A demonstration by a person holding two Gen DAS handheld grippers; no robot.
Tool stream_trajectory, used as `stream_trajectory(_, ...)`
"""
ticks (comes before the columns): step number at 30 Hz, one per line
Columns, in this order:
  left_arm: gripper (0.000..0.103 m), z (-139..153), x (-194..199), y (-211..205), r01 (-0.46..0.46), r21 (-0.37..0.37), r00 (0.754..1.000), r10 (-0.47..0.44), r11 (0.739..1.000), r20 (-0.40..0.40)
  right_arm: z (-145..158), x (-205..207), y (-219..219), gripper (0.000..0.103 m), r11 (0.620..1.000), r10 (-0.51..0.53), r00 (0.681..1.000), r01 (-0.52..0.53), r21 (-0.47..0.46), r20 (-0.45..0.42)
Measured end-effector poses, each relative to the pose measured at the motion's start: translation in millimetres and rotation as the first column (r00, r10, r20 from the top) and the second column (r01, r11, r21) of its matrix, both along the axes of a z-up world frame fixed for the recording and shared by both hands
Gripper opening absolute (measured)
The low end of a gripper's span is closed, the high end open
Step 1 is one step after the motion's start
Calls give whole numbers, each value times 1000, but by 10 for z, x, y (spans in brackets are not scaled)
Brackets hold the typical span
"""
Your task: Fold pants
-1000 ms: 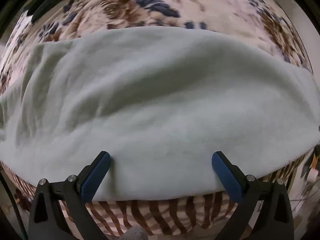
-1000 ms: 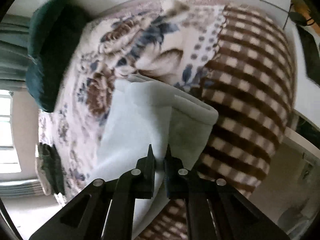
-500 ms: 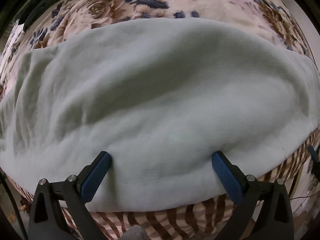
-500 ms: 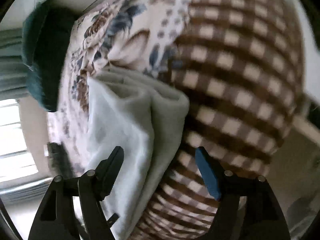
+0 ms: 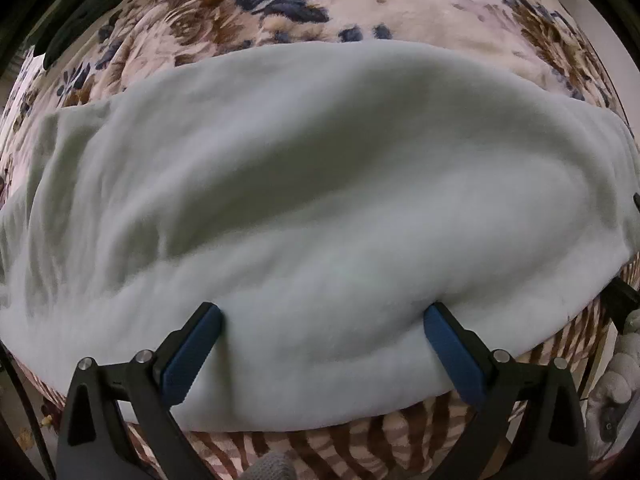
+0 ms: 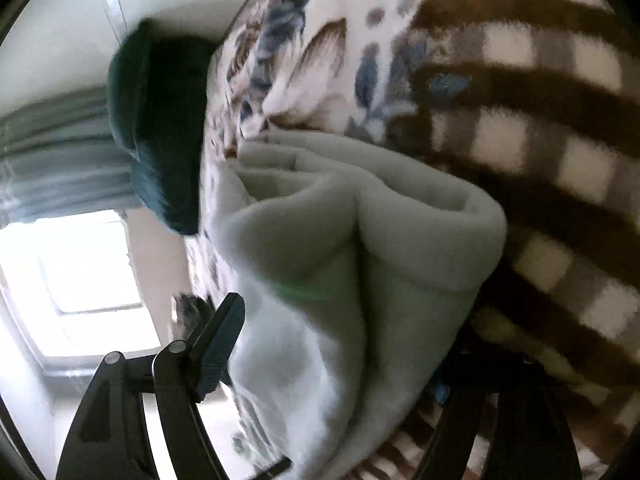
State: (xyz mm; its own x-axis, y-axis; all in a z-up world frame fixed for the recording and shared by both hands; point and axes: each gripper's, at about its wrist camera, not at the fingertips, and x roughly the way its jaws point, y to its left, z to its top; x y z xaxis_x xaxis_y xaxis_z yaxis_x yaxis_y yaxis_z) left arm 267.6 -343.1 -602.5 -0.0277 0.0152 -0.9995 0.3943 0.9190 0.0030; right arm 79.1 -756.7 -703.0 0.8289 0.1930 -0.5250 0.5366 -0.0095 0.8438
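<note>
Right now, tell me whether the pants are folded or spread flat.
Folded: the pale pants show stacked layers with a rounded fold edge on the blanket.

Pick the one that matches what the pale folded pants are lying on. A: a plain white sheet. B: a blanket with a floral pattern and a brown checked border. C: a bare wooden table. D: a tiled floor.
B: in the left wrist view the pants lie on a blanket with brown and blue flowers, and the right wrist view shows its brown checked border beside them.
</note>
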Motion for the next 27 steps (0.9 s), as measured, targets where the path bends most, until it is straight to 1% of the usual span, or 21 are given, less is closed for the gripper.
stream_trajectory(1,103,22,20,-11,2,-1,1000,-2,1000,1,56,-25,-2,81,1000,-14,1000,14,0,23)
stream_trajectory(2,103,42,26,-21,4,-10,1000,-4,1000,1,155,31,22,81,1000,-19,997,21,-22,71)
stream_trajectory(3,103,55,39,-28,4,-16,1000,-4,1000,4,239,83,53,81,998,1,998,4,-66,71)
stream_trajectory(4,103,59,54,-25,5,-18,1000,-5,1000,5,244,152,71,81,995,28,999,-25,-97,32)
stream_trajectory(5,103,66,71,-17,4,-22,1000,-4,1000,3,180,197,71,81,995,39,999,-38,-95,4)
stream_trajectory(6,103,67,97,-4,4,-25,1000,-4,1000,1,44,243,61,77,997,43,998,-45,-70,-37)
stream_trajectory(7,103,57,107,-11,3,-26,1000,-3,1000,-2,-66,261,45,67,998,33,997,-36,-49,-69)
stream_trajectory(8,103,56,127,-8,0,-30,1000,0,1000,-4,-113,265,25,61,999,13,996,-17,-45,-84)
stream_trajectory(9,103,65,135,-8,-4,-37,1000,4,999,-5,-129,237,17,49,999,2,996,-6,-44,-86)
stream_trajectory(10,103,79,146,-4,-6,-43,1000,6,999,-2,-107,218,11,35,999,-8,996,4,-46,-91)
stream_trajectory(12,103,109,169,17,-8,-52,1000,8,999,-1,-11,169,53,27,997,-14,994,6,-77,-109)
stream_trajectory(13,103,143,193,32,-13,-59,1000,12,998,-4,81,176,80,25,995,-19,993,8,-96,-117)
stream_trajectory(16,103,266,272,90,-16,-77,1000,17,997,14,547,216,128,24,982,-31,986,0,-191,-161)
stream_trajectory(17,103,341,321,143,-18,-85,999,21,996,28,747,248,204,19,973,-35,985,-5,-230,-169)
stream_trajectory(19,103,441,382,230,-23,-96,999,27,995,45,1152,252,344,17,959,-31,990,-10,-284,-139)
stream_trajectory(21,103,572,502,415,-45,-111,997,51,993,57,1538,443,512,17,931,3,991,-53,-362,-136)
stream_trajectory(22,103,627,557,508,-57,-114,996,64,992,61,1683,502,617,17,916,20,989,-76,-394,-145)
stream_trajectory(23,103,670,596,601,-67,-118,995,75,991,64,1812,602,720,17,904,32,988,-94,-417,-154)
stream_trajectory(25,103,774,691,835,-96,-129,992,106,987,75,2024,640,1045,17,883,62,983,-134,-449,-172)
stream_trajectory(26,103,877,769,1022,-114,-139,988,127,984,86,2161,784,1232,17,859,88,978,-171,-482,-190)
stream_trajectory(27,103,908,772,1136,-122,-142,986,136,982,94,2247,799,1407,17,842,106,975,-194,-503,-198)
